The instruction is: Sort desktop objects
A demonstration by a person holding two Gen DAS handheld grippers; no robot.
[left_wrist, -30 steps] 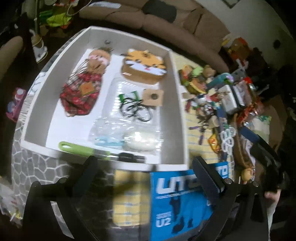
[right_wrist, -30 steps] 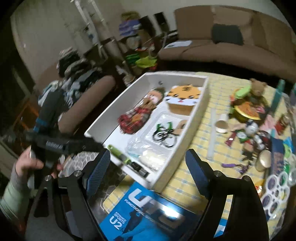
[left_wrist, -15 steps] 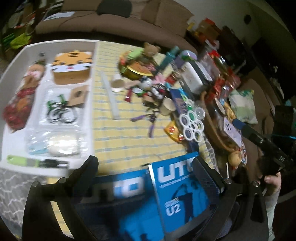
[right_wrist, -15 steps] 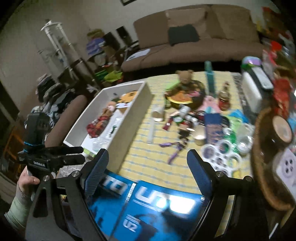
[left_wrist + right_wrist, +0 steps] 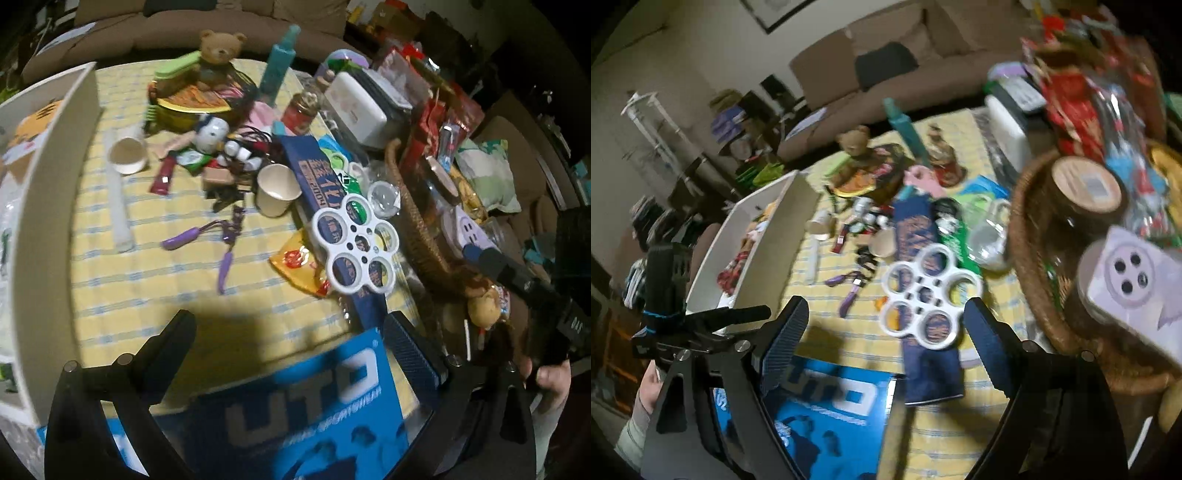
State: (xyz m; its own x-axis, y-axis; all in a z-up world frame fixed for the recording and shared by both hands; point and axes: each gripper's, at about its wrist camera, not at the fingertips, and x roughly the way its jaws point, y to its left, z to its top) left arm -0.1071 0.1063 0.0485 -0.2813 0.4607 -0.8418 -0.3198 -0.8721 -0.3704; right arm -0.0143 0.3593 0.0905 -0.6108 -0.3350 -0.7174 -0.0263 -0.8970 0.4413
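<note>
Over yellow cloth [image 5: 155,295]: left gripper [image 5: 291,332], right gripper [image 5: 882,317], jaws spread, nothing held.

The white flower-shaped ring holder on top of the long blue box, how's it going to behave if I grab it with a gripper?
The white ring holder looks like thin moulded plastic full of holes, so probably stiff and light. It lies flat on the long blue box, so the fingers may struggle to get under its rim. Pushed, it would likely slide off rather than roll.
</note>
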